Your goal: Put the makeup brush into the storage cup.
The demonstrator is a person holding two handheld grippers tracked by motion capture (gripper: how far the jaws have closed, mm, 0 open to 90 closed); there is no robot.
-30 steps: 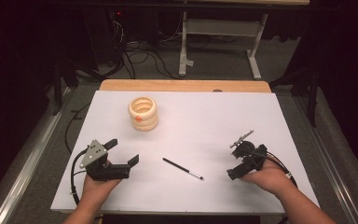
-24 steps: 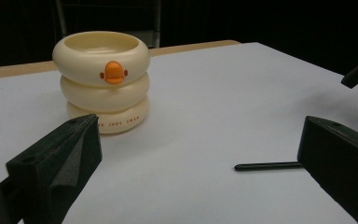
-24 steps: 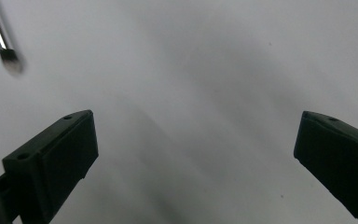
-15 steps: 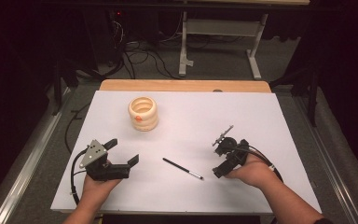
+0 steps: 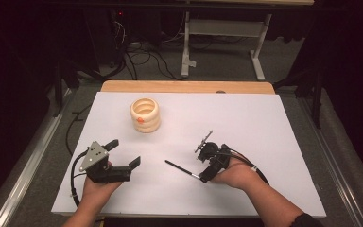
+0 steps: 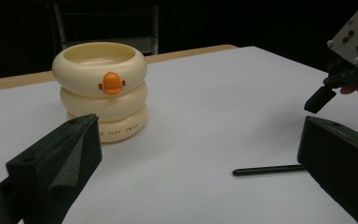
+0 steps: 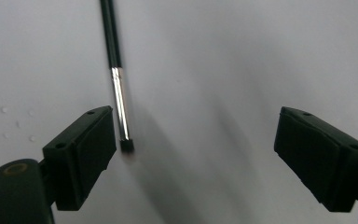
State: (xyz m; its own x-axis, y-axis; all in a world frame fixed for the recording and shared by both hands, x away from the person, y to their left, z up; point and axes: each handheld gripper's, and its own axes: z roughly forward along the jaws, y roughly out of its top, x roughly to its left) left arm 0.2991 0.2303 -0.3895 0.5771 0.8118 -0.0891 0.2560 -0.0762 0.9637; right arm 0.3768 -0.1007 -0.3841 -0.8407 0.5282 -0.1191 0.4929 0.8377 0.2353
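Observation:
A thin black pen [image 5: 182, 169] with a silver end lies on the white table top [image 5: 264, 127]. My right gripper [image 5: 202, 178] points down at that silver end. In the right gripper view the pen [image 7: 116, 70] ends just inside the left jaw. The right gripper [image 7: 193, 126] is open; its jaws have just been closing a little, and neither pad touches the pen. My left gripper [image 5: 123, 152] rests open at the front left, holding nothing. In its own view the left gripper [image 6: 196, 140] faces a cream ringed cup [image 6: 101, 88] with an orange beak, and the pen [image 6: 268, 170].
The cream cup [image 5: 145, 115] stands at the back left of the white top. A wooden strip [image 5: 184, 86] edges the far side. Beyond it are cables and a metal stand [image 5: 222, 35] on the dark floor. The other hand's gripper [image 6: 349, 60] shows in the left gripper view.
The right hand has slid left across the table, bringing its gripper to the pen's silver end. The left hand and the cup have stayed put.

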